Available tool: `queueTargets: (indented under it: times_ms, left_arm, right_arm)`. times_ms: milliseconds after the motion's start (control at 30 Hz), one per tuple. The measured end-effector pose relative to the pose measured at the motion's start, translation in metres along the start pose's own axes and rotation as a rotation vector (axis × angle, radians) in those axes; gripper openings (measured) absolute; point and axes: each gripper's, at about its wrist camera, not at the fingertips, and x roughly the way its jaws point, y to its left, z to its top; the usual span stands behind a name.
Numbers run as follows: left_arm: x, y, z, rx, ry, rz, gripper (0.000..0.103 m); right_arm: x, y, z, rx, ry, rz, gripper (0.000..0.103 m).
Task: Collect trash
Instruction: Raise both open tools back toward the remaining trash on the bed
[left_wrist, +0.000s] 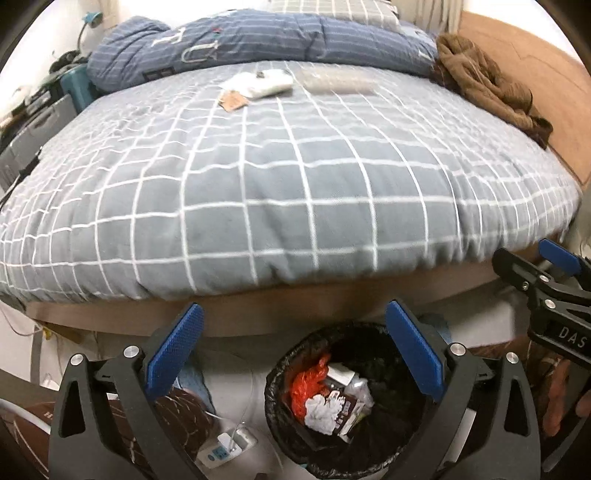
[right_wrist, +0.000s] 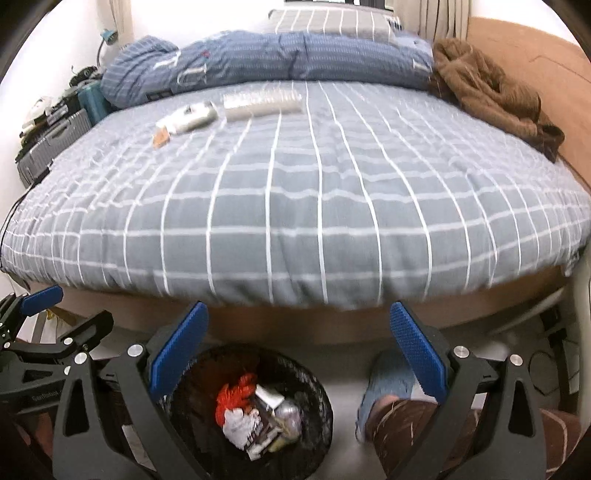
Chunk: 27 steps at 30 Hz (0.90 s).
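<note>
Blue ribbed pads frame both views, set wide apart with nothing between them: the left tool (left_wrist: 293, 354) and the right tool (right_wrist: 299, 356) both stand wide and empty. Just below the left tool's right pad (left_wrist: 415, 350), on the floor, stands a trash bin (left_wrist: 280, 373) lined with a black bag; in the right wrist view it sits below that tool's left pad (right_wrist: 181, 349). Inside lie a red plastic wrapper (left_wrist: 308, 382), a crumpled white tissue (left_wrist: 323, 408) and a brown printed packet (left_wrist: 345, 410).

Ahead of both tools stretches a bed (left_wrist: 280, 177) under a grey checked cover. Far ahead, near a rolled blue quilt (left_wrist: 258, 44), rest a white packet (left_wrist: 260, 84), a small brown card (left_wrist: 232, 100) touching its near corner, and a clear plastic pack (left_wrist: 338, 82) just to its right. A brown garment (left_wrist: 487, 85) lies far ahead to the right. Beside the bin a power strip (left_wrist: 227, 446) lies on the floor.
</note>
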Motion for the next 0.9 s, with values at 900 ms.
queueTargets:
  times_ms: [900]
  left_arm:
    - [0.034,0.049,0.118,-0.110,-0.137,0.027,0.097]
  right_arm:
    - [0.055,0.026,0.105,-0.033,-0.114,0.042,0.095]
